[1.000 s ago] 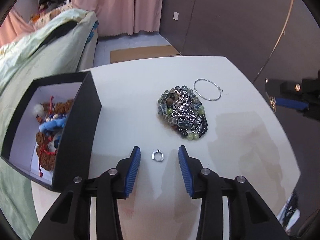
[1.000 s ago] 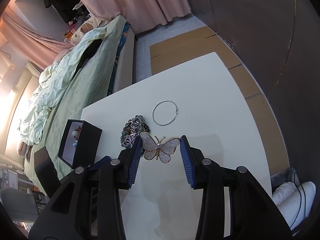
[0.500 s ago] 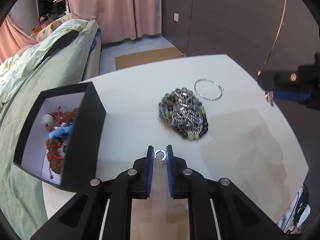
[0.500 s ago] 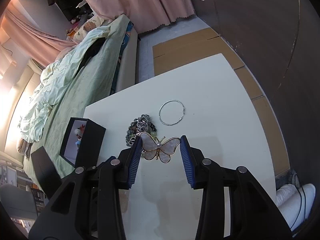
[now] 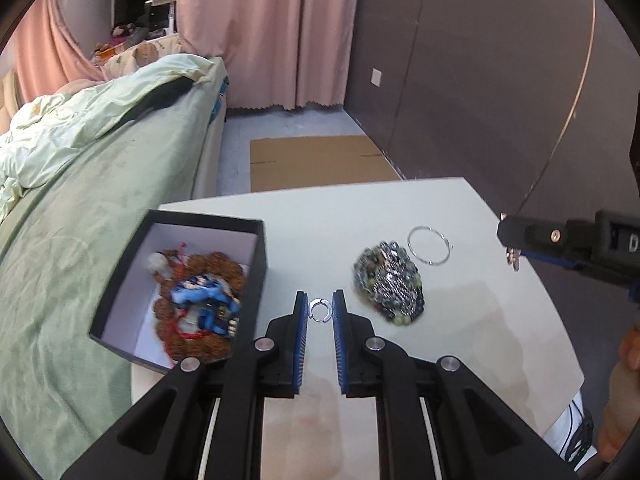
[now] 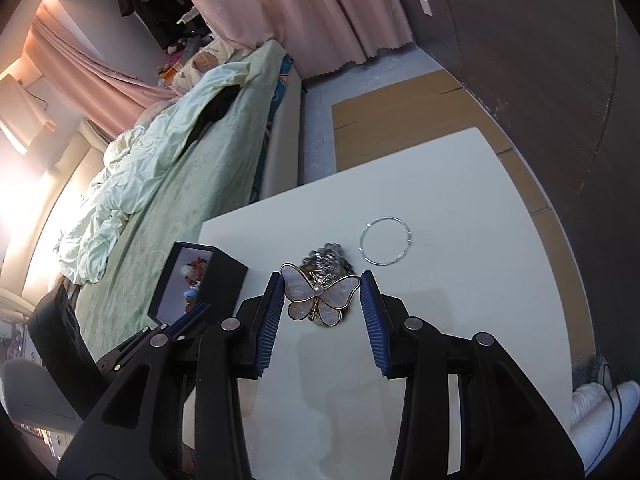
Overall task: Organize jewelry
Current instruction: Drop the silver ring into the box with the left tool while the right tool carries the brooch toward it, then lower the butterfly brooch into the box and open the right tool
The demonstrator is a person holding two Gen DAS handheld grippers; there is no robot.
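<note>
My left gripper (image 5: 319,310) is shut on a small silver ring (image 5: 319,310) and holds it above the white table (image 5: 460,344). To its left stands an open black box (image 5: 256,272) that holds beads and a blue charm. A pile of beaded bracelets (image 5: 390,282) and a thin silver bangle (image 5: 429,240) lie on the table to the right. My right gripper (image 6: 322,295) is shut on a pearly butterfly brooch (image 6: 320,294), held high over the table; the pile of bracelets (image 6: 328,258), the bangle (image 6: 385,240) and the box (image 6: 224,280) show below it.
A bed with green bedding (image 5: 80,184) runs along the table's left side. Cardboard (image 5: 320,160) lies on the floor beyond the table. A dark wall (image 5: 500,80) stands at the right. The right gripper's body (image 5: 568,244) juts in from the right in the left wrist view.
My left gripper closed on the ring, lifted it off the table and swung left toward the box. The right gripper kept the brooch and rose slightly.
</note>
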